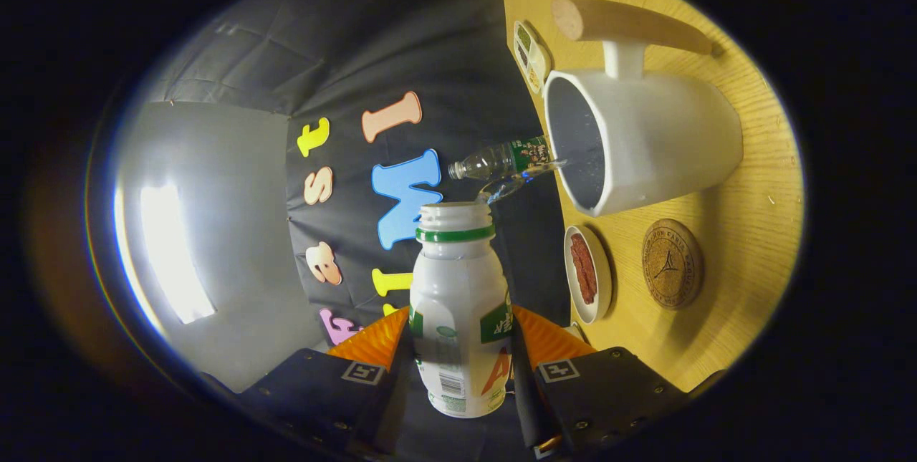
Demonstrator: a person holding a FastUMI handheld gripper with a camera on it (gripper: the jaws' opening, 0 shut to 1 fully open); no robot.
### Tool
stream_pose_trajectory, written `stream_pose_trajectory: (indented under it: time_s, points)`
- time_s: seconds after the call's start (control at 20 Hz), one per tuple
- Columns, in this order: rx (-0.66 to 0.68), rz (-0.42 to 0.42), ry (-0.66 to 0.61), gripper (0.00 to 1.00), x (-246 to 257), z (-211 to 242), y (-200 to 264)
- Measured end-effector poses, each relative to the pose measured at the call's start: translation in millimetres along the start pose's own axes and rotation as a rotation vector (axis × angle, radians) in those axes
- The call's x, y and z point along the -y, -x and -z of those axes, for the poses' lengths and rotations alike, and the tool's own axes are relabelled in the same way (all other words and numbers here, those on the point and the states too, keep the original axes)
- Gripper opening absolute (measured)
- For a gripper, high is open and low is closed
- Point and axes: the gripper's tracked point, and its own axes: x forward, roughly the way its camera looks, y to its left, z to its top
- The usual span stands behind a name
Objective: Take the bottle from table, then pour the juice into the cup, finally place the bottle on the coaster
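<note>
Tipping further now, you risk juice missing the cup, since the bottle mouth sits short of its rim. Your gripper is clamped on the bottle, both fingers pressing its sides. The coaster lies beside the cup.

Nothing here reads cleanly. The white plastic juice bottle with the green neck ring carries a barcode and a large orange letter, cut off. The round cork coaster bears a ring of stamped lettering, too small to make out.
</note>
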Motion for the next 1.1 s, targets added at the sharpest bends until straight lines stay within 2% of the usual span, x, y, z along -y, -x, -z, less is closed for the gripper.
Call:
stream_pose_trajectory:
  time_s: [1.1]
  points:
    - [0.028,-0.004,-0.057,0.63,-3,-6,9]
